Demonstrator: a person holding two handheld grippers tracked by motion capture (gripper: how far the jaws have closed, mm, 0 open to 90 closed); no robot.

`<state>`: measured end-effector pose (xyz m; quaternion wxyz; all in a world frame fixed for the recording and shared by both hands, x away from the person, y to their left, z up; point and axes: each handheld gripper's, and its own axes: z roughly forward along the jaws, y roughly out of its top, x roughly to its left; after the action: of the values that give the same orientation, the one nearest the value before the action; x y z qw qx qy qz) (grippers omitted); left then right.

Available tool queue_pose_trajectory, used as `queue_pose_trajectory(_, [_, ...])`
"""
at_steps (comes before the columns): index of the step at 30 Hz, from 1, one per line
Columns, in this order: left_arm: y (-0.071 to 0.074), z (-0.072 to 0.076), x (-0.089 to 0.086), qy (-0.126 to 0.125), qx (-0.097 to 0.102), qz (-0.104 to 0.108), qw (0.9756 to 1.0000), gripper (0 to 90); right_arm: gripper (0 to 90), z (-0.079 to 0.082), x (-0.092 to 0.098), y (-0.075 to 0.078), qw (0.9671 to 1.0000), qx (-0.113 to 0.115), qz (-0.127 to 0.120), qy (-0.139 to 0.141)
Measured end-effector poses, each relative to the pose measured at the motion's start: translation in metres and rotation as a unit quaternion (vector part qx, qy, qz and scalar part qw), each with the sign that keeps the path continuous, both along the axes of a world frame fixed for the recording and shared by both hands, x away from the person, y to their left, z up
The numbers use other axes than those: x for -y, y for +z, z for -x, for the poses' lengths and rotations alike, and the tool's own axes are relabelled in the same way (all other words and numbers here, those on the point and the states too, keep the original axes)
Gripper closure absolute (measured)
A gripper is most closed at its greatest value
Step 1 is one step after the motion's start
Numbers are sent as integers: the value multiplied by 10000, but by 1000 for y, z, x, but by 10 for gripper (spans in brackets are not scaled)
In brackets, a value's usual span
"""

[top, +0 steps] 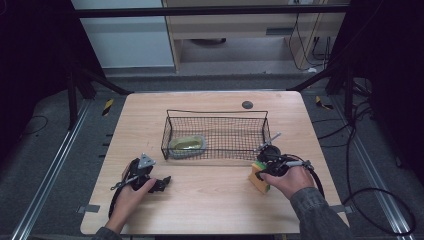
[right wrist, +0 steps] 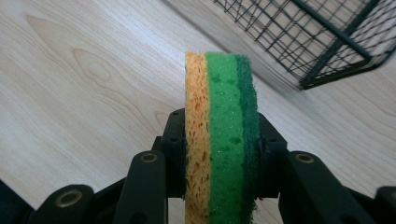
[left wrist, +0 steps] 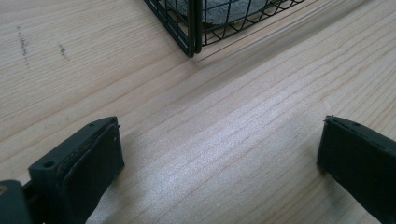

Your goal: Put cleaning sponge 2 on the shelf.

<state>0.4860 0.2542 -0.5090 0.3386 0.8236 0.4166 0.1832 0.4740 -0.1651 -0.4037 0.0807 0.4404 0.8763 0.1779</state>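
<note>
The layered sponge [right wrist: 223, 140], orange foam on one side, bright green foam in the middle and a thin dark green scouring face on the other, sits between the jaws of your right tool [right wrist: 219, 149], which are closed on its two flat faces. I judge it very light and soft: it will give under the pads, so you need only gentle pressure, and too much squeeze would only flatten it. The porous foam is not slippery, and nothing on it can break. Your hold across the flat faces, near the lower end, looks good to me; the longer part stands free above the jaws and may wobble a little when you move.

In the high view the sponge [top: 259, 178] is low over the pale wooden bench [top: 210, 200], just in front of your right tool [top: 263, 170]. The black wire mesh basket [top: 216, 134] lies beyond that tool, near it but apart, and already holds a grey-green oval dish [top: 187, 146].

Your left tool [left wrist: 219, 154] rests over bare bench with its jaws wide apart and nothing between them; a basket corner is ahead of it.
</note>
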Motion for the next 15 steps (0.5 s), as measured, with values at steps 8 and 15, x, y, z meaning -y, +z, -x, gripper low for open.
queue_pose_trajectory(8, [0,0,0,0,0,0,10000,0,641,0,34,24,9988,426,-23,-247])
queue_pose_trajectory(15, [0,0,0,-8,2,-2,10000,0,640,-3,56,40,9967,676,132,-418])
